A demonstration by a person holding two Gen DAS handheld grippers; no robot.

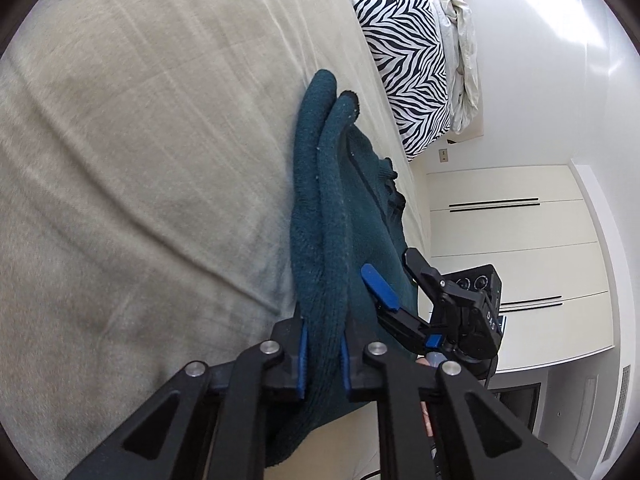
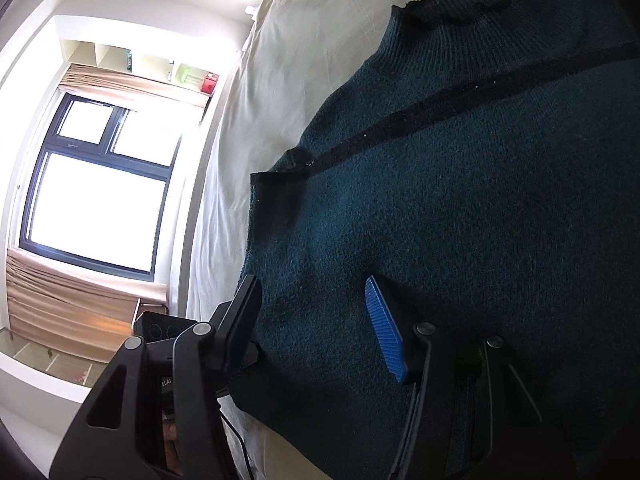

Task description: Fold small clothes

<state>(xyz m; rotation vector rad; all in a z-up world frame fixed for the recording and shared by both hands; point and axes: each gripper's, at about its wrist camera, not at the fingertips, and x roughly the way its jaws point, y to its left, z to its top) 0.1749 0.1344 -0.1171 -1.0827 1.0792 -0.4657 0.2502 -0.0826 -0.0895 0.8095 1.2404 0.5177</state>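
A: Sweater (image 1: 352, 216) front and centre, dark teal knit with black trim, spread on the beige bedsheet (image 1: 140, 160) near the bed's edge.

B: And the left gripper (image 1: 323, 356) has a piece of it. Jaws drawn in narrow, blue pads (image 1: 303, 360) pressing either side of a thick fold of knit, looks like a sleeve, running away toward the zebra-print pillow (image 1: 404, 76).

A: Over to the right gripper (image 2: 316, 328). Jaws standing partly apart above the sweater's body, one finger at the garment's side edge, the other over the knit. Nothing pinched there.

B: You can see it from the left camera too, right gripper (image 1: 394, 276) hovering just beside the gripped fold.

A: Black stripe (image 2: 460, 100) crosses the chest, collar (image 2: 468, 0) toward the pillow end.

B: Window (image 2: 96, 184) bright behind, white wardrobe doors (image 1: 516, 256) on the other side.
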